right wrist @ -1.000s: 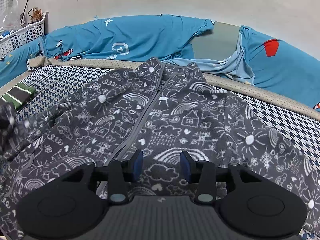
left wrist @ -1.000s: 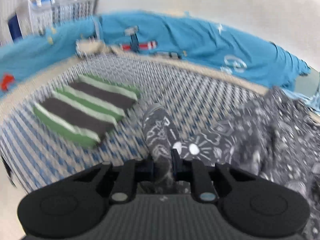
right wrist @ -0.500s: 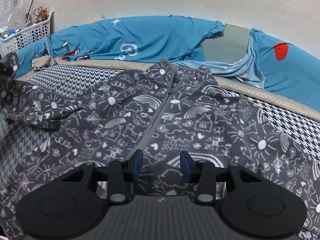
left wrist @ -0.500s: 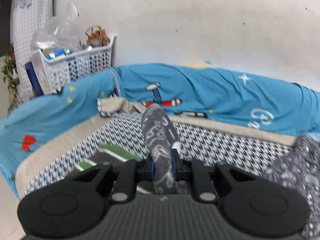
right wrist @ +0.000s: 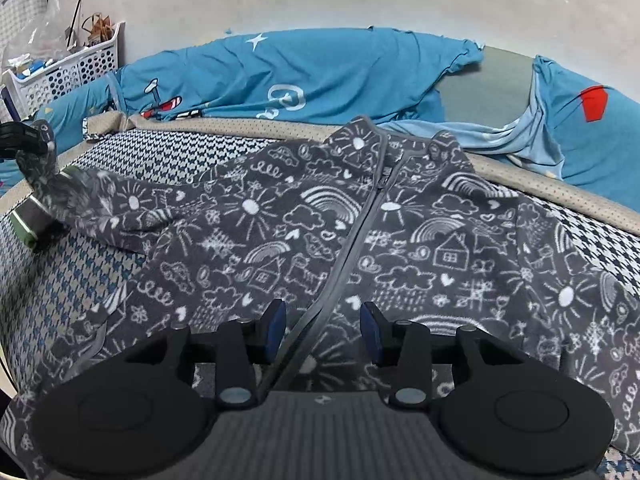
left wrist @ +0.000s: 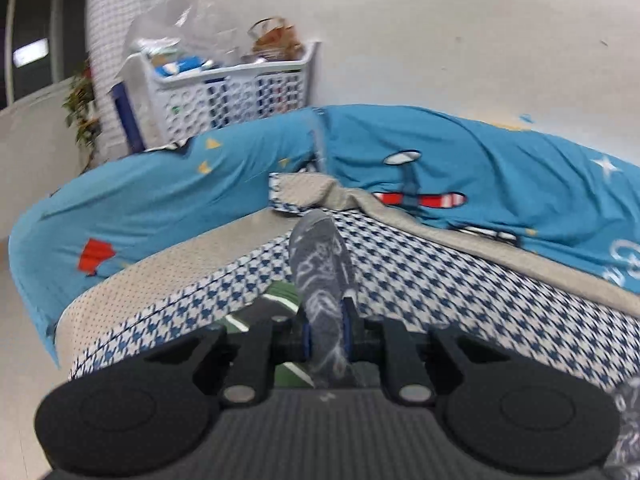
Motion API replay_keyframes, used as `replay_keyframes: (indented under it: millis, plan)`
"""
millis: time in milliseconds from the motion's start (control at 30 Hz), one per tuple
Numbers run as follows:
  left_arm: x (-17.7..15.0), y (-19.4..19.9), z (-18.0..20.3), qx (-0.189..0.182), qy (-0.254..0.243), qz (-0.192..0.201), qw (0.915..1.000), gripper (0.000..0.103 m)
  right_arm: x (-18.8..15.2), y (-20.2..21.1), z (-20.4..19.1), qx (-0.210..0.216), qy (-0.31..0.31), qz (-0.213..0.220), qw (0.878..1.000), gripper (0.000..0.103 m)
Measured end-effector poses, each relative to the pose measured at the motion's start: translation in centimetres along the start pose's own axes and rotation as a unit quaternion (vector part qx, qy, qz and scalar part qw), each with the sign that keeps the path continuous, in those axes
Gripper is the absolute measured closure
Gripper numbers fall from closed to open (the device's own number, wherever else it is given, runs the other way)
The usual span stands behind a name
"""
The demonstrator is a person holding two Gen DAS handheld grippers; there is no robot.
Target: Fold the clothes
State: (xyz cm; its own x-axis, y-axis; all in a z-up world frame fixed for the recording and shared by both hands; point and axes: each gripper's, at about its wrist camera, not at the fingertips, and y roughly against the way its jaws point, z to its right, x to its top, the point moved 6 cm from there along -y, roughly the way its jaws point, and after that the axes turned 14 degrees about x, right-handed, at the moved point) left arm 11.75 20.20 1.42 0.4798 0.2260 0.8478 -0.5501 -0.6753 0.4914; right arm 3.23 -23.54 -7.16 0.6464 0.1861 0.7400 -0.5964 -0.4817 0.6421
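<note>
A dark grey fleece jacket [right wrist: 360, 232] with white doodle print lies front-up on the houndstooth bed cover [right wrist: 80, 280], zipper running down its middle. My right gripper [right wrist: 323, 326] hovers open just above the lower zipper, nothing between its blue pads. My left gripper [left wrist: 326, 330] is shut on the jacket's sleeve cuff [left wrist: 320, 264], which sticks up between the fingers. In the right wrist view the left gripper [right wrist: 16, 136] holds that sleeve [right wrist: 80, 196] pulled out to the far left, lifted off the cover.
A folded green, white and dark striped garment [right wrist: 30, 216] lies at the left edge under the raised sleeve. Blue printed bedding [right wrist: 300, 76] is bunched along the back. A white basket [left wrist: 236, 96] full of items stands in the back left corner by the wall.
My left gripper has lifted the sleeve cuff and carried it outward to the left, stretching the sleeve away from the jacket body. The right gripper has stayed open over the zipper.
</note>
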Motion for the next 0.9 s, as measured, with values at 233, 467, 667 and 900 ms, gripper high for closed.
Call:
replay_keyframes:
  millis: [233, 467, 667, 900]
  plan:
    - [-0.9, -1.8, -1.6, -0.028, 0.023, -0.051, 0.9981, 0.089, 0.1, -0.6, -0.1, 0.003, -0.005, -0.003, 1.0, 0.063]
    - [-1.0, -1.0, -2.9, -0.053, 0.047, -0.07, 0.995, 0.083, 0.4, -0.8, -1.3, 0.022, 0.0, 0.005, 1.0, 0.063]
    - [-0.1, -1.3, -6.3, 0.053, 0.068, -0.048, 0.9951, 0.068, 0.6, -1.0, -2.5, 0.038, 0.013, 0.009, 0.999, 0.063]
    - [-0.1, -1.0, -6.6, 0.047, 0.071, -0.047, 0.9953, 0.061, 0.5, -1.5, -2.8, 0.041, 0.005, 0.007, 0.999, 0.063]
